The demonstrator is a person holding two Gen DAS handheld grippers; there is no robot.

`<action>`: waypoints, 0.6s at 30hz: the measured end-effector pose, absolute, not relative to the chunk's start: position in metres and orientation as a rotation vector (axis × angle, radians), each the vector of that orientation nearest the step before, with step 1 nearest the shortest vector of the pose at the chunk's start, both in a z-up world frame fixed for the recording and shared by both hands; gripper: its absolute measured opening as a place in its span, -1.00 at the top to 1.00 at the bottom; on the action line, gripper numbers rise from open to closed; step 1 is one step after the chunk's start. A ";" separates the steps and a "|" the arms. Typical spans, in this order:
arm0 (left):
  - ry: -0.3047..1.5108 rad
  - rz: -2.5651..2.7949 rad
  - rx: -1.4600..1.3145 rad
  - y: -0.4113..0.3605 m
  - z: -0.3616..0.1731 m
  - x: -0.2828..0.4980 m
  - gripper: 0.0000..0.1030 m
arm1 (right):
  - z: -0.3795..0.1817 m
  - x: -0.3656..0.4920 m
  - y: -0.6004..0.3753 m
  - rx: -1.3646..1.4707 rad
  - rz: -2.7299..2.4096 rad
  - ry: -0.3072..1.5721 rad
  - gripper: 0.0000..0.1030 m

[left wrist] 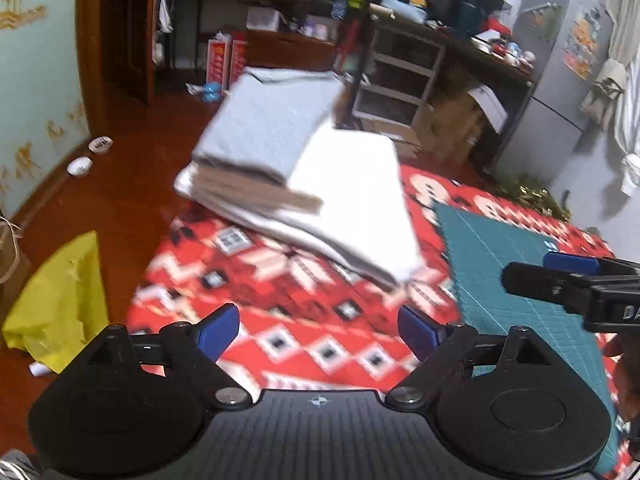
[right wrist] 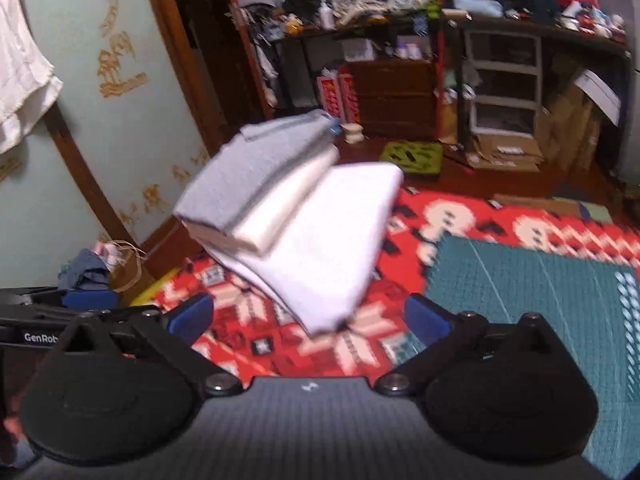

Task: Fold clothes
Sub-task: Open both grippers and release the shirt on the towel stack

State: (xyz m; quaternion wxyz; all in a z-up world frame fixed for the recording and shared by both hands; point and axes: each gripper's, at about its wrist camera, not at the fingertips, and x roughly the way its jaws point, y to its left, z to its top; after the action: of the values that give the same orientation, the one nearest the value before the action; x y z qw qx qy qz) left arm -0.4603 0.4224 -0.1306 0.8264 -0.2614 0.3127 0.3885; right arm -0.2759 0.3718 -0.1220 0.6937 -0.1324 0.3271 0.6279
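Both the left claw and the right claw stand wide open with nothing between the jaws. The stack of folded clothes lies ahead of both claws on the red patterned cloth. This piece looks finished; the next move likely calls for fetching another garment onto the green mat.

Left gripper jaws wide apart, nothing between, right gripper alongside, likewise spread, empty, both angled downward.
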 end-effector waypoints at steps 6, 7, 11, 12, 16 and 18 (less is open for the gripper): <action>0.712 0.933 -0.462 0.385 -0.118 -0.450 -0.68 | -0.119 -0.283 0.341 -0.377 1.341 0.747 -0.99; 0.712 0.919 -0.441 0.380 -0.114 -0.449 -0.68 | -0.116 -0.287 0.338 -0.392 1.319 0.736 -0.99; 0.701 0.939 -0.391 0.362 -0.095 -0.448 -0.68 | -0.097 -0.302 0.318 -0.426 1.304 0.665 -0.99; 0.697 0.952 -0.381 0.358 -0.089 -0.448 -0.68 | -0.091 -0.305 0.314 -0.431 1.316 0.652 -0.99; 0.678 0.995 -0.328 0.342 -0.065 -0.450 -0.69 | -0.068 -0.324 0.299 -0.454 1.312 0.570 -0.99; 0.686 1.027 -0.298 0.337 -0.056 -0.451 -0.69 | -0.056 -0.333 0.296 -0.475 1.292 0.539 -0.99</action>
State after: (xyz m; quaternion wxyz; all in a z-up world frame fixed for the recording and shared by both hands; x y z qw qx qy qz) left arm -0.4509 0.3367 -0.0555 0.8050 -0.1391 0.3205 0.4795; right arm -0.3326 0.2964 -0.0558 0.7392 -0.2164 0.2455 0.5886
